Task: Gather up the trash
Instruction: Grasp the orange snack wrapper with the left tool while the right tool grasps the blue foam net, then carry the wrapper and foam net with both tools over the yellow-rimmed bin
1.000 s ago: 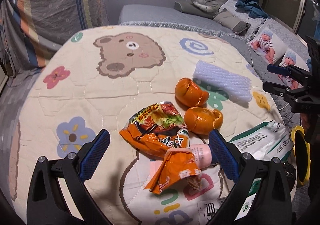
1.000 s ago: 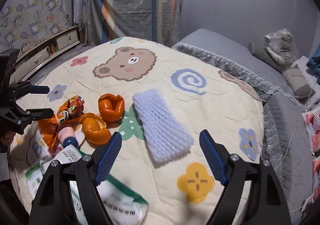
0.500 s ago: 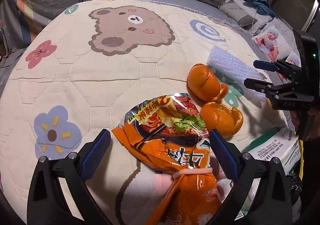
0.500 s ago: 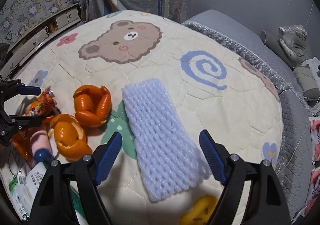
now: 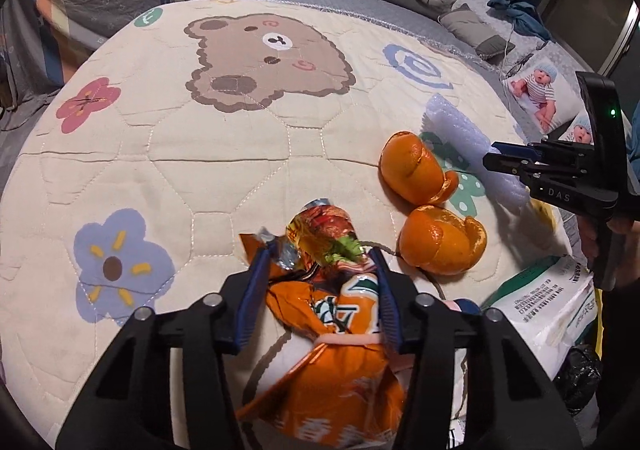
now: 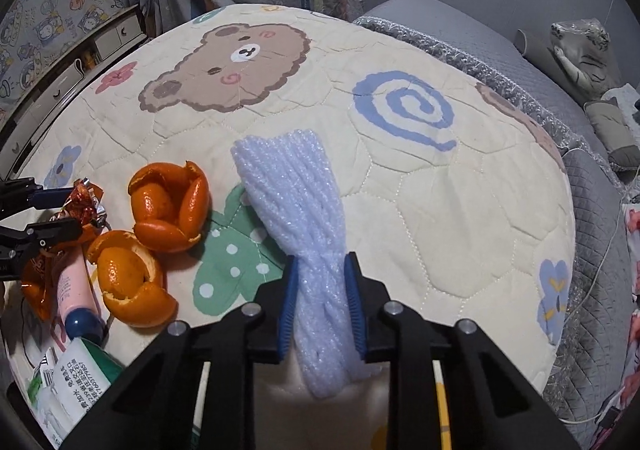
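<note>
My left gripper (image 5: 320,266) is shut on a crumpled orange snack wrapper (image 5: 332,290) lying on the bear-print quilt (image 5: 200,169). The wrapper also shows at the left of the right wrist view (image 6: 80,205). My right gripper (image 6: 320,282) is shut on a white foam net sleeve (image 6: 296,205), squeezing its near end; in the left wrist view the sleeve (image 5: 452,125) lies at the right. Two orange peels (image 5: 416,169) (image 5: 440,246) lie between the grippers, also in the right wrist view (image 6: 168,205) (image 6: 128,282).
A pink tube with a dark cap (image 6: 76,298) lies under the wrapper. A white-and-green packet (image 5: 548,298) sits at the quilt's near right edge. Grey bedding with pillows (image 5: 460,17) lies beyond the quilt. A black bag (image 5: 576,374) shows low right.
Both grippers moved forward and down and closed: the left on the orange wrapper, crumpling it, the right on the foam net sleeve, pinching its near end.
</note>
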`<state>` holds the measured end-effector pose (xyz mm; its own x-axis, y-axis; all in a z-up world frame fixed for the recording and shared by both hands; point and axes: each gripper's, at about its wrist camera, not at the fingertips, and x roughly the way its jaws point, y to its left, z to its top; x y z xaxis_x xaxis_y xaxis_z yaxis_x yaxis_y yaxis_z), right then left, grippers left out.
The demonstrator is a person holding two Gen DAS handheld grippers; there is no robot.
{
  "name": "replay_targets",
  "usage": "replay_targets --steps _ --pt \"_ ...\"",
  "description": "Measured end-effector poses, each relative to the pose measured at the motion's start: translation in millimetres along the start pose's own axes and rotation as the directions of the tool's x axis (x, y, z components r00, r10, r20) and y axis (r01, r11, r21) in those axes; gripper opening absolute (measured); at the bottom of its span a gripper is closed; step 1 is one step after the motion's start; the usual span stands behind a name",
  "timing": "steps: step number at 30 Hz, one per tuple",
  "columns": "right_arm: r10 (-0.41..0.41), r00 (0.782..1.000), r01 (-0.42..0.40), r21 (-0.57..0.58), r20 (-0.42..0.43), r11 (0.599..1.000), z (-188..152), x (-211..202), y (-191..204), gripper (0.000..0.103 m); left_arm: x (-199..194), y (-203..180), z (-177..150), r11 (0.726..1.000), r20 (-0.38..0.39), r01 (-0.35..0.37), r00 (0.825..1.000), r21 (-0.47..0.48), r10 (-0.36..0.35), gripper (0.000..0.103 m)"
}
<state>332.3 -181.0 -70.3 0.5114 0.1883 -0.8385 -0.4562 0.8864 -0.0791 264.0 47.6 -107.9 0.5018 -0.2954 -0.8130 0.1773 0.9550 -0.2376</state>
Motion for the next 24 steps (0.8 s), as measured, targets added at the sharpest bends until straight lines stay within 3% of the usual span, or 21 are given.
replay_targets --steps 4,13,19,24 --pt "0.013 0.999 -0.014 0.021 0.049 1.0 -4.4 -23.6 -2.1 0.02 -21.7 0.8 -1.6 1.0 0.036 0.018 0.999 0.006 -0.018 0.015" --pt "0.04 0.987 -0.051 0.07 0.156 0.996 -25.0 -81.9 -4.9 0.02 -60.4 -3.4 -16.4 0.999 0.116 -0.012 0.993 0.053 0.006 0.015" --pt "0.084 0.972 -0.113 0.121 0.221 0.986 -53.7 -122.9 -12.0 0.02 -99.8 -32.7 -27.9 0.991 0.213 -0.068 0.976 0.111 0.043 0.015" --pt "0.086 0.962 -0.133 0.168 0.26 0.977 -89.3 -149.6 -17.5 0.02 -115.5 -75.7 -35.1 0.984 0.245 -0.027 0.969 0.174 -0.017 0.015"
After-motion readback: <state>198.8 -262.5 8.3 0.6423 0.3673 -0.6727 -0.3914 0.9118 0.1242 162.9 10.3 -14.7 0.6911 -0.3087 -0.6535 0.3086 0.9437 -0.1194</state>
